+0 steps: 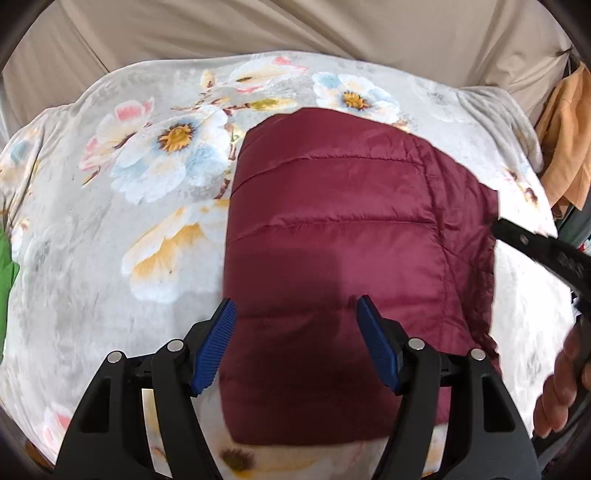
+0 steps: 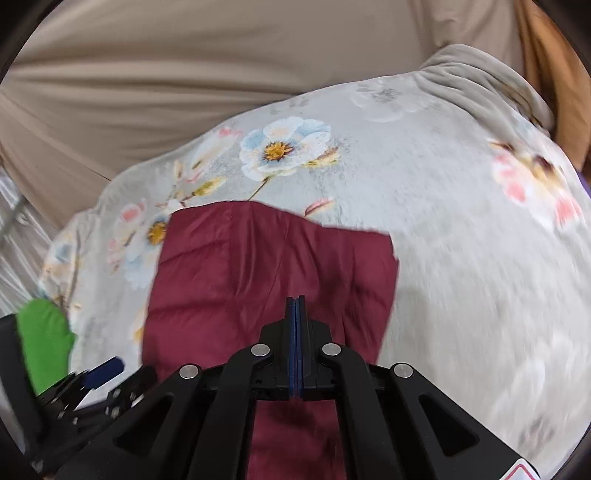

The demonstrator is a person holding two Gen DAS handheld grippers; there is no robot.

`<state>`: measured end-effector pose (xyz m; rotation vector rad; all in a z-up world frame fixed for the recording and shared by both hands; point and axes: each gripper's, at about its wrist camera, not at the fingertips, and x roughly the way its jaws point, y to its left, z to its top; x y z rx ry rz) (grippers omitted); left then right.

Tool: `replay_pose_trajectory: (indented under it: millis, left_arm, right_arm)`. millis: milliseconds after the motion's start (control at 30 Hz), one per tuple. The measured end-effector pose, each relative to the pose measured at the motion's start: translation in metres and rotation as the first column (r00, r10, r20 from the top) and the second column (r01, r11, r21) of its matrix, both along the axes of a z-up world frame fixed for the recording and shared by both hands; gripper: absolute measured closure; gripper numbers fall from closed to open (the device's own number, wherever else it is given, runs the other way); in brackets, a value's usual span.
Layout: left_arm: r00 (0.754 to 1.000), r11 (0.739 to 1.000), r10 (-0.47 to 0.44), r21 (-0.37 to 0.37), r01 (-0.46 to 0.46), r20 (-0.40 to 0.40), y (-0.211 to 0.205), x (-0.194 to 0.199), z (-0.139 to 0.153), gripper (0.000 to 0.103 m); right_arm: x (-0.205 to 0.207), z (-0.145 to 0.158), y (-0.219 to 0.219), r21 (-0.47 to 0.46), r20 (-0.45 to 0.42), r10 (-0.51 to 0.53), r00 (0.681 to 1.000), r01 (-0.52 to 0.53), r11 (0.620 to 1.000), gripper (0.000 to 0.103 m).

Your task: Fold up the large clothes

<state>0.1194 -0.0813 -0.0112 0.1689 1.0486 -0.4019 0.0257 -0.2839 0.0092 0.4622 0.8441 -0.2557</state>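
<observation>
A maroon quilted jacket (image 1: 332,236) lies folded into a rough rectangle on a floral blanket (image 1: 92,229). My left gripper (image 1: 295,314) is open, its blue pads hovering over the jacket's near left part, holding nothing. In the right wrist view the jacket (image 2: 258,258) lies ahead, and my right gripper (image 2: 296,302) is shut with its pads pressed together above it, nothing visible between them. The right gripper's black body shows at the right edge of the left wrist view (image 1: 546,251). The left gripper shows low left in the right wrist view (image 2: 99,369).
The floral blanket (image 2: 443,240) covers the work surface. A green cloth (image 1: 5,280) lies at its left edge, also seen in the right wrist view (image 2: 44,336). A beige curtain (image 1: 295,26) hangs behind. An orange garment (image 1: 569,140) hangs at the right.
</observation>
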Motion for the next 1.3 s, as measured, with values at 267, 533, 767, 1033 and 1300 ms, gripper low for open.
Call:
replay_pose_trajectory:
  millis: [267,533,767,1033,1300]
  left_arm:
    - [1.0,1.0,-0.002,0.029,0.003,-0.027,-0.014,0.003,-0.023,0.028]
    - [0.999,0.998,0.007,0.057,-0.004,-0.052,-0.016,0.009,-0.035,0.025]
    - [0.999,0.998,0.007,0.063,-0.005,-0.042,-0.015,0.009,-0.035,0.025]
    - [0.995,1.0,0.026,0.008,-0.026,-0.097,-0.002,0.007,-0.038,0.018]
    - [0.972,0.974,0.106,-0.177,-0.143,-0.208,0.079,-0.011,-0.034,0.015]
  right_arm:
    - [0.052,-0.072,-0.024,0.016,-0.133,-0.066,0.989,0.068,0.998,0.103]
    - [0.043,-0.066,-0.021,0.033,-0.099,-0.135,0.986,0.139,0.99,0.103]
    - [-0.031,-0.019,0.02,0.099,-0.064,-0.045,0.997,0.051,0.994,0.103]
    - [-0.05,-0.092,0.034,0.109,-0.217,0.01,0.976,0.014,0.994,0.103]
    - [-0.086,-0.047,0.028,0.136,-0.09,-0.025,0.996,0.037,0.99,0.057]
